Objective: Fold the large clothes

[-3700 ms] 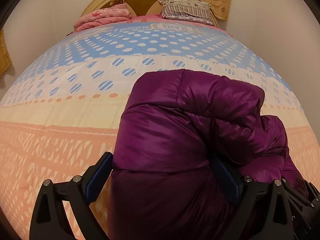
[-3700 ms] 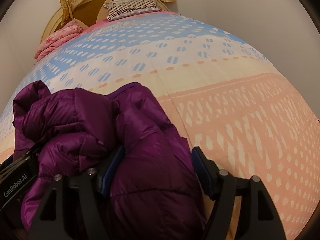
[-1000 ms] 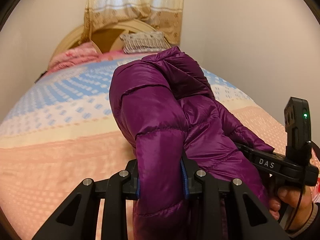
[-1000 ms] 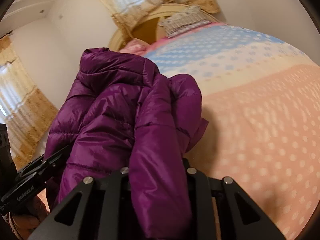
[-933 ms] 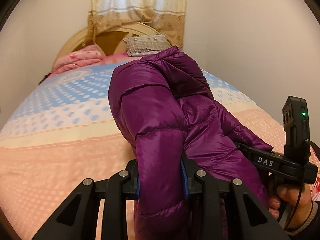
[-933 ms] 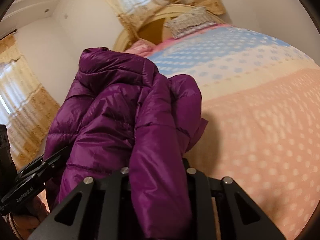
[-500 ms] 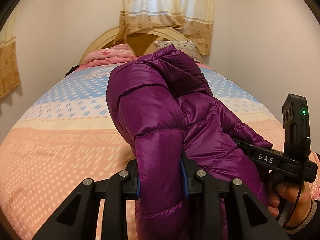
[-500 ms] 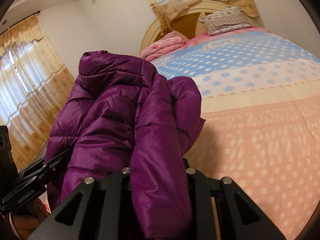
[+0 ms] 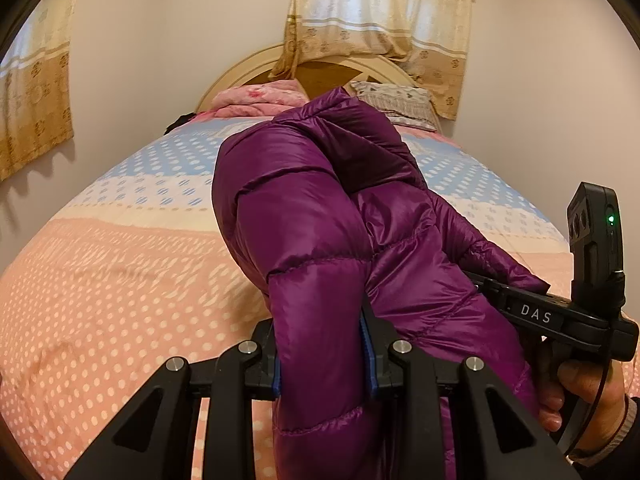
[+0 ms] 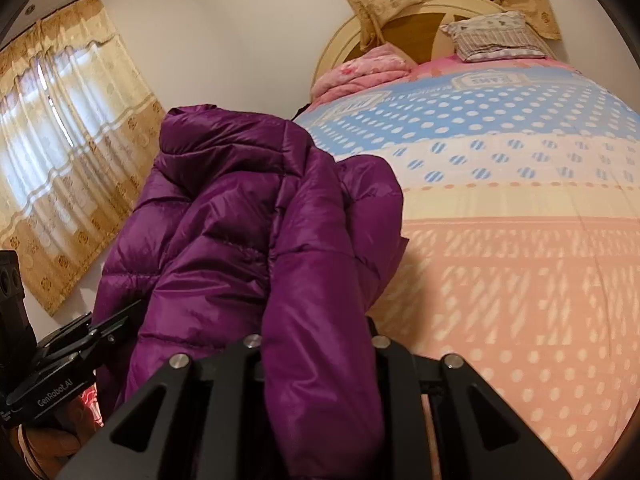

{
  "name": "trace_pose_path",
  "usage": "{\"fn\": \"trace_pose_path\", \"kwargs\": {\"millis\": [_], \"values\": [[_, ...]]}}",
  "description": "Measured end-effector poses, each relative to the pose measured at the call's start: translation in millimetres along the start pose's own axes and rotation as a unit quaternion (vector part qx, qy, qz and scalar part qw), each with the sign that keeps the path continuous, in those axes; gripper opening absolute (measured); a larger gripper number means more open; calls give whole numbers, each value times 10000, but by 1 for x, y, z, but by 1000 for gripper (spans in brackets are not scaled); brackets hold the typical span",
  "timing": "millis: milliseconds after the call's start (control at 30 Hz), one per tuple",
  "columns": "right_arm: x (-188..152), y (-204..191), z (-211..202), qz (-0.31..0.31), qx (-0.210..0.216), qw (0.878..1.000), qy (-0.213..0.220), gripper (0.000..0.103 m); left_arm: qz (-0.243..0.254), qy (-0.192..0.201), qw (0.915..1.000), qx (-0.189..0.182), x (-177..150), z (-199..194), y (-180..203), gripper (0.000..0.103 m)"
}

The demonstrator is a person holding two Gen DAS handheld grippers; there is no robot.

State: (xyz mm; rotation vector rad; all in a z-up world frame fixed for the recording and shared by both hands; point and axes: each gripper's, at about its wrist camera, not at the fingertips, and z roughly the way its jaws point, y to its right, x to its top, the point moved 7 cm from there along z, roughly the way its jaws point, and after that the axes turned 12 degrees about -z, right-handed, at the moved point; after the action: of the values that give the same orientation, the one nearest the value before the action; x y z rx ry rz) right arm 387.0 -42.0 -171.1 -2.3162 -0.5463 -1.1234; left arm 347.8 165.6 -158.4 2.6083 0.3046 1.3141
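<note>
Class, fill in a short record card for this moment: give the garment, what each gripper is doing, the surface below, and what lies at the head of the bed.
garment: purple puffer jacket, bunched, lifted off the bed
left gripper: jaws shut on a jacket fold
right gripper: jaws shut on another fold
surface: bedspread, dotted, in blue, cream and peach bands
head of bed: folded pink blanket, patterned pillow, rounded headboard

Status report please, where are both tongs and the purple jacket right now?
Left tongs shut on purple jacket. Right tongs shut on it too. Jacket bunched, held up over the bed. Nothing in the way.
</note>
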Motion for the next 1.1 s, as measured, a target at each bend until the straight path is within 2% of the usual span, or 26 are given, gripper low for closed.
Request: {"fn": "trace_pose_path", "kwargs": {"millis": [267, 500, 767, 867, 1000, 1100], "values": [[-9, -18, 22, -107, 66, 9996, -247, 22, -191, -175, 9996, 147, -16, 7, -35, 30], [-16, -21, 30, -100, 37, 9990, -434, 22, -253, -303, 9990, 216, -31, 15, -43, 32], [-24, -20, 36, -71, -16, 9984, -556, 23, -286, -481, 9974, 455, -39, 25, -49, 49], [-26, -19, 39, -78, -39, 9982, -595, 24, -283, -487, 9966, 607, -42, 27, -50, 60], [-29, -17, 43, -58, -135, 9977, -668, 32, -290, -405, 9947, 904, -43, 29, -57, 75], [-31, -15, 44, -76, -237, 9974, -676, 39, -432, -401, 9942, 901, -44, 31, -62, 79]]}}
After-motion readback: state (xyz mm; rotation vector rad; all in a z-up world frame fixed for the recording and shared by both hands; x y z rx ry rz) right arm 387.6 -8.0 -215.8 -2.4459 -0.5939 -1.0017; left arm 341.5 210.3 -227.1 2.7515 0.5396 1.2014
